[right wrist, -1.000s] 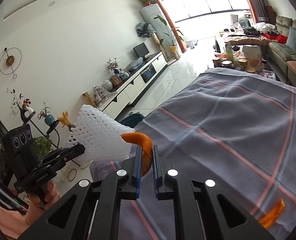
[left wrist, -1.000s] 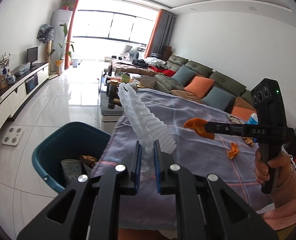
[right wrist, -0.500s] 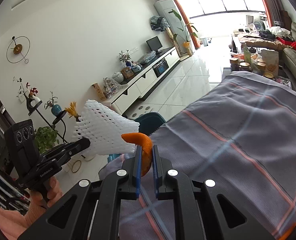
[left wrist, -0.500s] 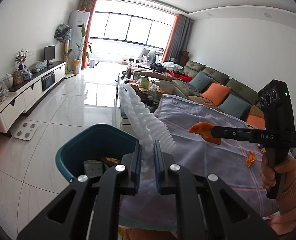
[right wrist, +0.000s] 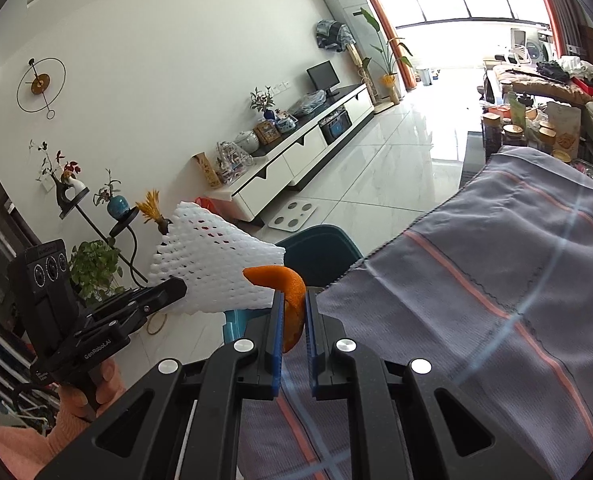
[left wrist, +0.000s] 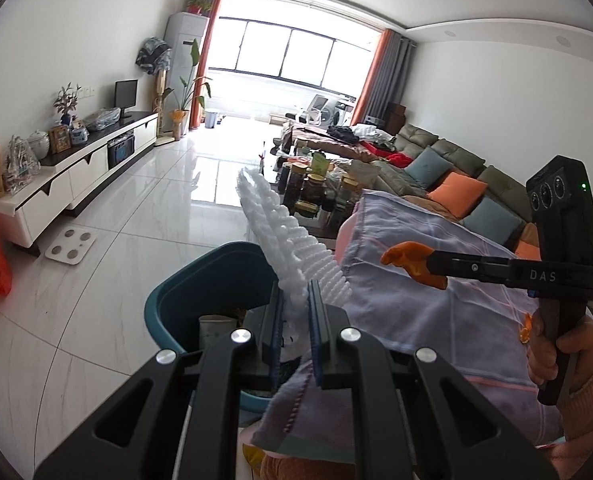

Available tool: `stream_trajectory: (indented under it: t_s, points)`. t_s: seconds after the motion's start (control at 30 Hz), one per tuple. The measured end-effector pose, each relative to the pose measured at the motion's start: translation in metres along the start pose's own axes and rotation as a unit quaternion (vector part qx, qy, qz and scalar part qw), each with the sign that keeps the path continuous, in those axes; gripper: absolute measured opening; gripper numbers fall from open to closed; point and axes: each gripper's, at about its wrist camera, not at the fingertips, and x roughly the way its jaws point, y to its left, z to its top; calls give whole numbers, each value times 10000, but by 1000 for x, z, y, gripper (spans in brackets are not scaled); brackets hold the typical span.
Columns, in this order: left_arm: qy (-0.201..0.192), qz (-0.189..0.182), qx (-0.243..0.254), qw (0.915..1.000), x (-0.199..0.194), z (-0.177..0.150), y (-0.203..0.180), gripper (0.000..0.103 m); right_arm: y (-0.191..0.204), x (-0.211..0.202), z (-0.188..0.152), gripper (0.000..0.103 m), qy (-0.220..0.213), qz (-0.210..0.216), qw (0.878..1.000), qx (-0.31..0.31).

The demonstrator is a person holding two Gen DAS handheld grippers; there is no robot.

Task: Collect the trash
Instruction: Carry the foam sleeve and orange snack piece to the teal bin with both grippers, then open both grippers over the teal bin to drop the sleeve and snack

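Here, left gripper point(left wrist: 295, 300) pinching white foam net point(left wrist: 284, 236) over teal bin point(left wrist: 200, 280) — right gripper point(right wrist: 293, 312) clamping orange peel point(right wrist: 286, 284) between its pads.

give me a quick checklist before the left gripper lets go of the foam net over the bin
1. Left gripper shut on the white foam net: ok.
2. Net above the teal bin opening: cannot tell; the bin sits just beyond the fingers.
3. Bin has room: ok, some trash inside, not full.
4. Right gripper shut on the orange peel: ok.
5. Right gripper out of the drop path: ok, off to the side over the tablecloth.
6. More peel left on the cloth: ok, scrap visible.
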Motion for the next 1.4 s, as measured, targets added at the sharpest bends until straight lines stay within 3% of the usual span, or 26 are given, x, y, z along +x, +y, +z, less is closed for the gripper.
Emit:
stream_trajectory:
  t_s: [0.83,1.4]
  points:
    - [239,404,-433,9980,29,-5,40,13,9,67,23,10,506,112,9987,6]
    - [524,595,-616,9949,55,-16,58,13,8,119,28,10,990,-143,9950,84]
